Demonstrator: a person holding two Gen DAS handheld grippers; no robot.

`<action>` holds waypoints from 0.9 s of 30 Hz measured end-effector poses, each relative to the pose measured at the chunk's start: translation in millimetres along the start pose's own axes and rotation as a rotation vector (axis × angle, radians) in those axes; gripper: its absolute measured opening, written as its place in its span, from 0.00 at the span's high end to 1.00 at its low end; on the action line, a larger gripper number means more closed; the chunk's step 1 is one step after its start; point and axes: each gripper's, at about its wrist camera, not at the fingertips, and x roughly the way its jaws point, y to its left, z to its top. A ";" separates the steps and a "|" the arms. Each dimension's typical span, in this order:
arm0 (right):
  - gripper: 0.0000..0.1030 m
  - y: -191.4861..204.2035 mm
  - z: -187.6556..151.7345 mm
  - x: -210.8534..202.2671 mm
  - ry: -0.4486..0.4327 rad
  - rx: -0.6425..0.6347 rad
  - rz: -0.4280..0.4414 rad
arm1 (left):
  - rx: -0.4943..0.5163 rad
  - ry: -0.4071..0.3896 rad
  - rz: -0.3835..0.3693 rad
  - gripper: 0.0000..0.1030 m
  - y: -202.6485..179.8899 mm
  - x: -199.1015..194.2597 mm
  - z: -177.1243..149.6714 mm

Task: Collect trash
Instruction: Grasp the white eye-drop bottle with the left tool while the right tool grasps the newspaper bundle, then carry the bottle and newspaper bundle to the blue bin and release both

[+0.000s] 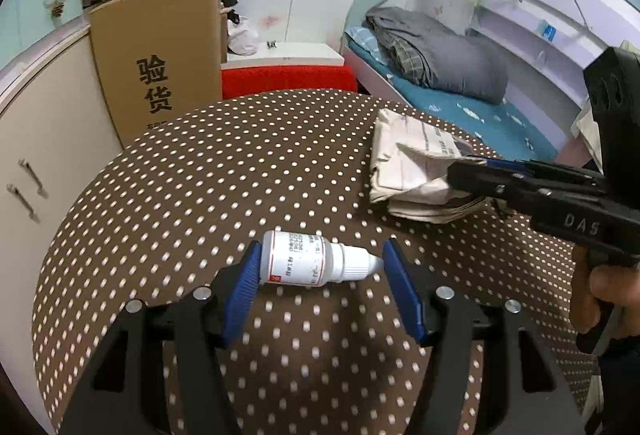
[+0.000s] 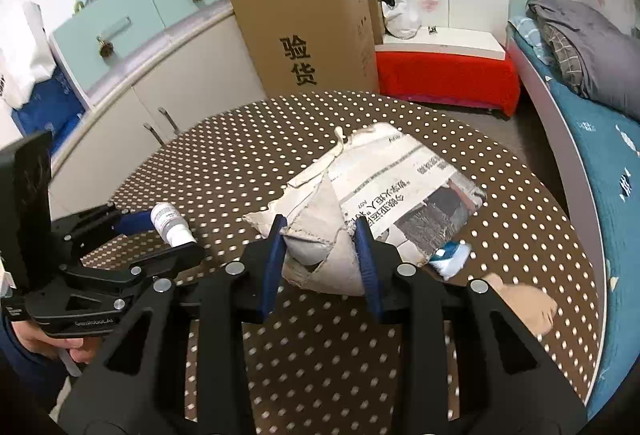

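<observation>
A small white dropper bottle lies on its side on the round table with the brown dotted cloth. My left gripper is shut on it lengthwise, one blue pad on the base and the other on the cap tip. In the right wrist view the bottle sits in the left gripper at the left. A folded, crumpled newspaper lies at the table's middle. My right gripper is shut on its near bulging corner, which is squeezed between both pads. From the left wrist, the right gripper grips the newspaper.
A blue-and-white wrapper pokes out beside the newspaper's right edge. Behind the table stand a tall cardboard box, a red stool and white cabinets. A bed runs along the right.
</observation>
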 end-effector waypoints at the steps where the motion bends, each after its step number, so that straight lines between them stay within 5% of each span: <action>1: 0.67 1.6 -1.7 -6.7 -0.007 0.006 0.012 | -0.008 -0.007 0.000 0.41 -0.5 -6.2 -3.3; 10: 0.67 10.7 -23.3 -72.4 -0.099 0.054 0.094 | -0.064 -0.064 -0.014 0.41 -9.6 -55.6 -30.0; 18: 0.67 -5.4 -25.8 -139.5 -0.219 0.068 0.048 | -0.019 -0.128 -0.048 0.41 -45.5 -87.6 -19.5; 27: 0.67 -70.3 -54.1 -194.7 -0.300 0.170 -0.058 | 0.083 -0.154 -0.142 0.41 -133.5 -84.8 4.2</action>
